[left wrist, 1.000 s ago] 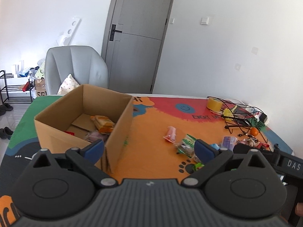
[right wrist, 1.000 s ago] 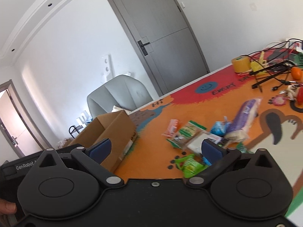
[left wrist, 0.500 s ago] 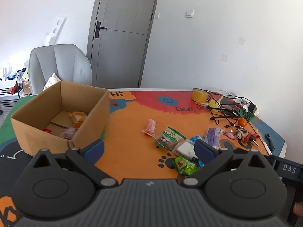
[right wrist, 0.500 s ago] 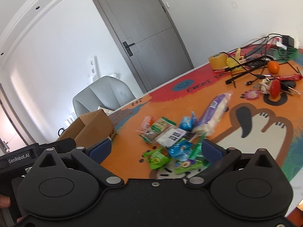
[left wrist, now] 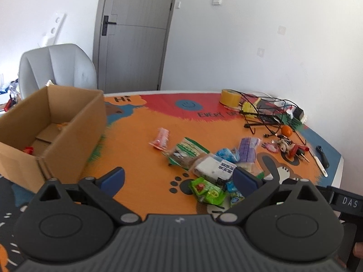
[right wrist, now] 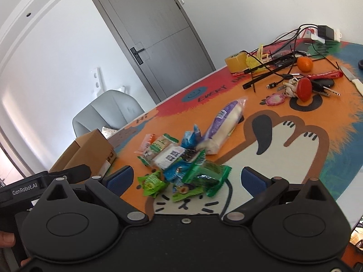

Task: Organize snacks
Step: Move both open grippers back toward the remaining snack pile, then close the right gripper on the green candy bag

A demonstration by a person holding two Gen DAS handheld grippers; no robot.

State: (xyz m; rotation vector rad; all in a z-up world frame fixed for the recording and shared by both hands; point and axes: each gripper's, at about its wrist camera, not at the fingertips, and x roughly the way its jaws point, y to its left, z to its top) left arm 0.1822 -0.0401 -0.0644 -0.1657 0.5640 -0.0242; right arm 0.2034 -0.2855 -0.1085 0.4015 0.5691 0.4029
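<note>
I am looking across a table covered by a bright cartoon mat (left wrist: 140, 136), mostly orange with a red band, blue patches, paw prints and the words "Hi" and "EVERY" printed on it. Behind it stand white walls, a closed grey door (left wrist: 133, 34) and a pale grey armchair (left wrist: 56, 68). At the mat's left sits an open cardboard box (left wrist: 68, 133); I see a small red item and an orange one on its floor, but cannot make them out. The snacks lie in a loose pile (right wrist: 181, 158) near the middle of the mat, well apart from the box: a pink packet (left wrist: 161, 137), a green-and-white packet (left wrist: 187, 150), a white packet with a black code (left wrist: 214, 167), small blue wrappers, a purple-and-white bag (right wrist: 223, 124) and bright green pouches (right wrist: 150, 183) nearest me. Toward the far right corner are a yellow tape roll (left wrist: 230, 97), tangled black cables (left wrist: 263, 113), an orange fruit (right wrist: 304, 64), keys with a red fob (right wrist: 304, 89) and a knife (left wrist: 320, 163). My left gripper (left wrist: 179, 179) hovers above the mat with its blue-padded fingers spread wide, holding nothing. My right gripper (right wrist: 186, 179) is likewise wide apart and empty, with the green pouches showing between its fingers, and I cannot tell whether it touches them.
</note>
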